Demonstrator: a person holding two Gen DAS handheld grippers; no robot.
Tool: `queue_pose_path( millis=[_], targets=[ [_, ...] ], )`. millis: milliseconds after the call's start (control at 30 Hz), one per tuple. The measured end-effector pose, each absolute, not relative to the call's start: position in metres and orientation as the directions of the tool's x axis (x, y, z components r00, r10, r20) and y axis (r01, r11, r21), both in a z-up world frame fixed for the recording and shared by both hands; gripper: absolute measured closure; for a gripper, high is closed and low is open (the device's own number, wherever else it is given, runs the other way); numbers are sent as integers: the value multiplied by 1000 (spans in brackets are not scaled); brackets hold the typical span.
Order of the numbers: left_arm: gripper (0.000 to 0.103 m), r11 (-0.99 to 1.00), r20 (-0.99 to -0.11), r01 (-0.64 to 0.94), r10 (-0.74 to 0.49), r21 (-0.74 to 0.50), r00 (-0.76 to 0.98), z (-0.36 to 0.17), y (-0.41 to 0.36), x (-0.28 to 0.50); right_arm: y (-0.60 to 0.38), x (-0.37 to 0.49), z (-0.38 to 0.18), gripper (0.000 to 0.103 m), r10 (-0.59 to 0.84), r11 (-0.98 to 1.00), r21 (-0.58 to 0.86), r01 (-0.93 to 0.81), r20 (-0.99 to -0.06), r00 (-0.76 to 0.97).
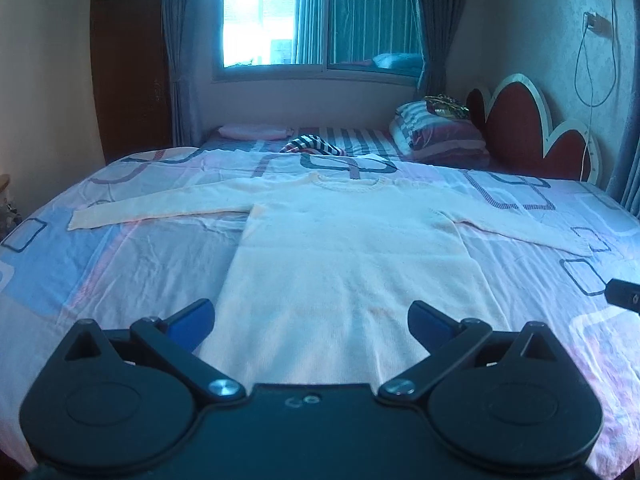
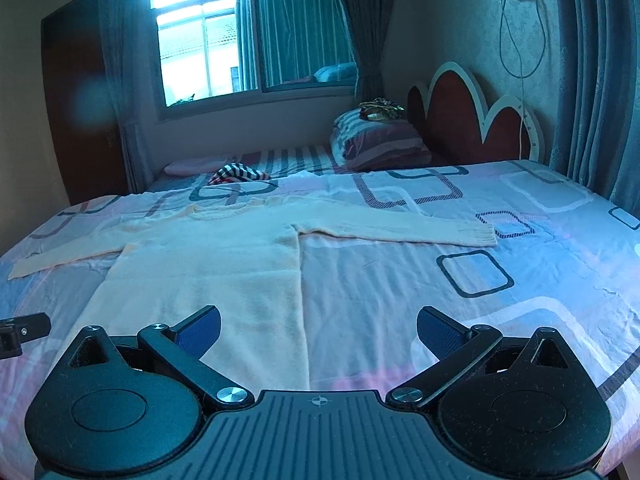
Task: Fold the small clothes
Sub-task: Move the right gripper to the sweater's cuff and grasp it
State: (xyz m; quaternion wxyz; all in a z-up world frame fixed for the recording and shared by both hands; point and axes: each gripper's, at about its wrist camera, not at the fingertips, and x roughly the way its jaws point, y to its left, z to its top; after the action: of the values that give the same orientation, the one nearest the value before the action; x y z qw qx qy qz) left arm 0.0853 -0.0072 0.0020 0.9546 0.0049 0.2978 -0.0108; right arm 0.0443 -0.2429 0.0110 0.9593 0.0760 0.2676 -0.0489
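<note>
A small cream knit sweater point(image 1: 344, 252) lies flat on the bed, neck toward the window, both sleeves spread out sideways. My left gripper point(image 1: 312, 320) is open and empty, above the sweater's hem near the front edge of the bed. The sweater also shows in the right wrist view point(image 2: 216, 268). My right gripper point(image 2: 318, 326) is open and empty, over the sweater's right side edge and the bare sheet beside it. The right sleeve point(image 2: 400, 226) stretches to the right. Each gripper's tip shows at the edge of the other's view.
The bed has a pink and blue sheet with square patterns point(image 1: 132, 264). A striped cloth point(image 1: 312, 146), a pink pillow point(image 1: 252, 131) and folded blankets point(image 1: 436, 132) lie at the far side. A red headboard point(image 1: 532, 120) stands at the right, a window point(image 1: 320, 16) behind.
</note>
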Motion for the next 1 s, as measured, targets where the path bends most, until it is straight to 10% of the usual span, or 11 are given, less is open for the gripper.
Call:
queue_pose_path(
  millis=[1000],
  targets=[
    [1, 997, -628, -42, 73, 64, 775, -38, -43, 279, -440, 258, -65, 1, -226, 891, 216, 400, -552, 803]
  ],
)
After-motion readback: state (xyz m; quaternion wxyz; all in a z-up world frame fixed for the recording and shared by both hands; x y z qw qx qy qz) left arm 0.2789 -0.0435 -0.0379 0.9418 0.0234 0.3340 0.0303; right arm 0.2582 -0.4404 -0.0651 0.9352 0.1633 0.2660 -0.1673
